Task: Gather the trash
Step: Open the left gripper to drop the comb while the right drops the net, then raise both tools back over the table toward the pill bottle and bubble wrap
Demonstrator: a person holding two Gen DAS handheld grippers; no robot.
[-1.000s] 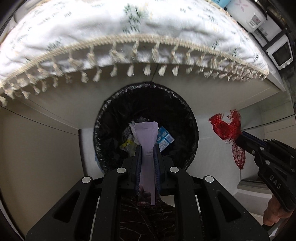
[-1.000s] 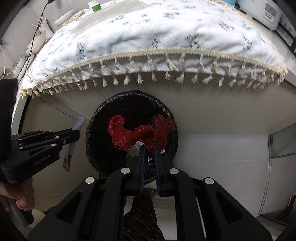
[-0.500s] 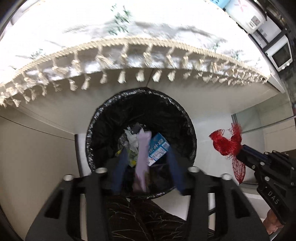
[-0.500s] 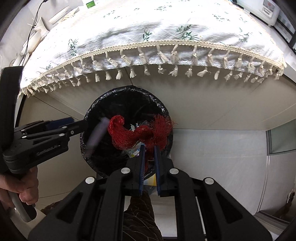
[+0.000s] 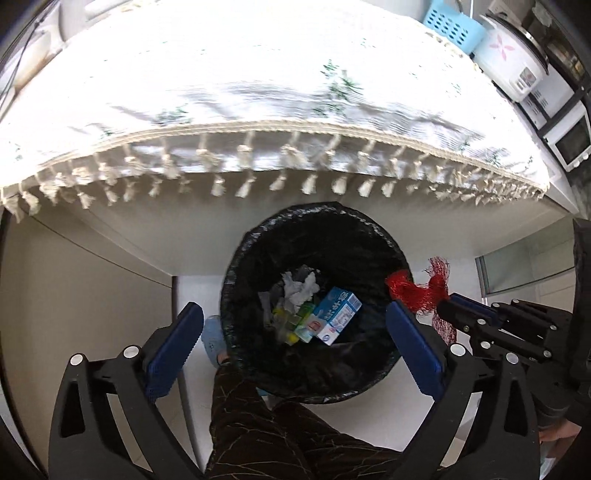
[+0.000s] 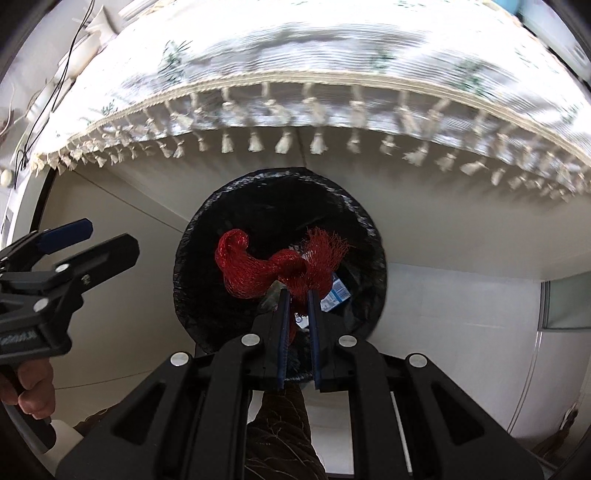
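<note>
A black-lined trash bin (image 5: 258, 243) stands on the floor below the table edge; it also shows in the right wrist view (image 6: 229, 199). Inside lie a blue-white carton (image 5: 338, 310), crumpled tissue (image 5: 301, 286) and small wrappers. My left gripper (image 5: 295, 317) is open wide and empty above the bin. My right gripper (image 6: 296, 295) is shut on a red mesh net (image 6: 273, 262) and holds it over the bin mouth. That net also shows in the left wrist view (image 5: 421, 291), at the bin's right rim.
A table with a white floral, tasselled cloth (image 5: 258, 92) overhangs the bin. A blue basket (image 5: 452, 26), rice cooker (image 5: 509, 59) and microwave (image 5: 569, 144) stand at the back right. The person's leg (image 5: 266, 432) and slipper (image 5: 214, 339) are in front of the bin.
My left gripper opened and the pale purple wrapper it held dropped out of it towards the bin. Both grippers rose away from the bin. The right gripper still holds the red net.
</note>
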